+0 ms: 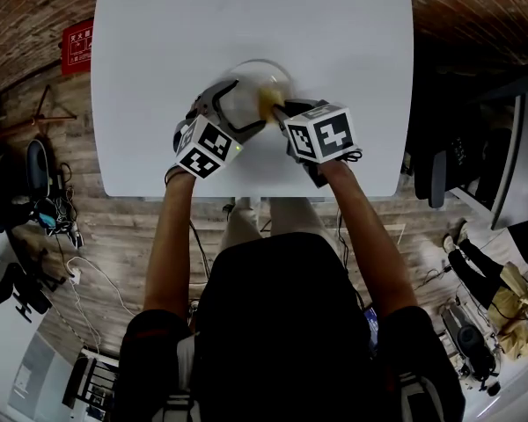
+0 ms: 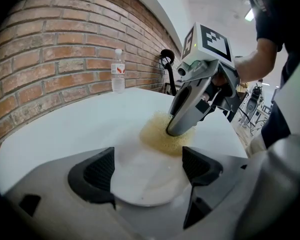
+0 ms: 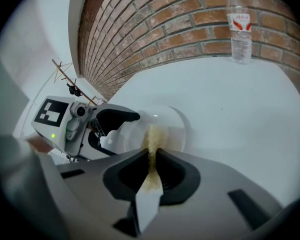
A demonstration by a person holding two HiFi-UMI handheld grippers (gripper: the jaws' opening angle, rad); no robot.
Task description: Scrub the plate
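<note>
A white plate (image 1: pixel 251 92) lies on the white table (image 1: pixel 158 60). My left gripper (image 2: pixel 147 169) is shut on its near rim, and the plate (image 2: pixel 145 176) fills the gap between the jaws. My right gripper (image 3: pixel 151 156) is shut on a yellow sponge (image 3: pixel 152 139), whose far end rests on the plate (image 3: pixel 175 124). From the left gripper view the sponge (image 2: pixel 162 134) presses on the plate's far side under the right gripper's fingers (image 2: pixel 187 109). In the head view both grippers, left (image 1: pixel 229 104) and right (image 1: pixel 277 112), meet over the plate.
A clear water bottle (image 3: pixel 240 26) with a red label stands at the table's far edge by the brick wall (image 2: pixel 55 49); it also shows in the left gripper view as the bottle (image 2: pixel 118 77). Chairs and cables lie on the wooden floor (image 1: pixel 114 236) around the table.
</note>
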